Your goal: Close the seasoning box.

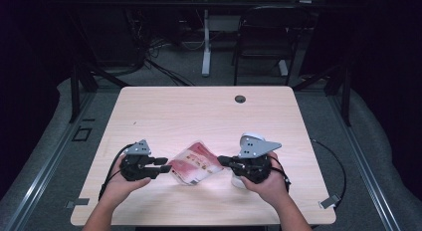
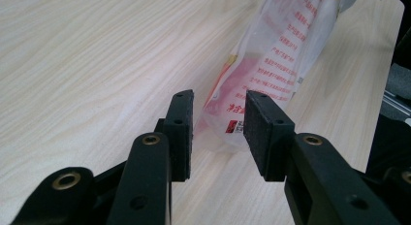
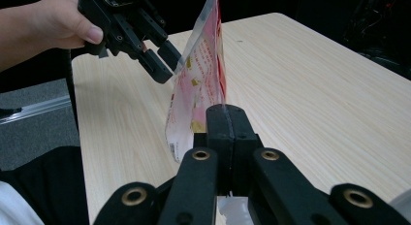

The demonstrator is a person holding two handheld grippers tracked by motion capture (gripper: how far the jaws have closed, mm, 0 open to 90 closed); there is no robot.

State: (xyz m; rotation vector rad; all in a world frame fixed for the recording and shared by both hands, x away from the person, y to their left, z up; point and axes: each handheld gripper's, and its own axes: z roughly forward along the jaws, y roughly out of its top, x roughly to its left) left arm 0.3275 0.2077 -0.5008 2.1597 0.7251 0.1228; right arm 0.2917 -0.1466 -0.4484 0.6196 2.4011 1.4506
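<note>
While the wooden table (image 1: 199, 106) carries little else, a white cylindrical container (image 1: 250, 140) stands just behind the right gripper (image 1: 222, 162), partly hidden by its grey plate, and a small dark grommet hole (image 1: 240, 99) sits near the far edge. Beyond the table stand a dark chair (image 1: 263, 37) and the white leg of another desk (image 1: 206, 42). Nothing lies between the two grippers except the red-and-white plastic bag (image 1: 195, 163), which spans the gap between them above the near half of the table.

The right gripper's jaws are pressed together on one edge of the bag; in the right gripper view the film (image 3: 201, 84) rises upright out of the closed jaws. The left gripper (image 1: 164, 165) has its jaws parted partway, and the bag's other end (image 2: 271, 74) sits in the gap between the pads (image 2: 180, 123) without being squeezed, close to the pad on the left of that view.

The left gripper view shows the red printed text and the clear lower corner of the bag, which the high view blurs. The right gripper view shows the person's hand (image 3: 53, 21) wrapped around the left gripper (image 3: 162, 62), with its fingertips at the bag's far edge.
</note>
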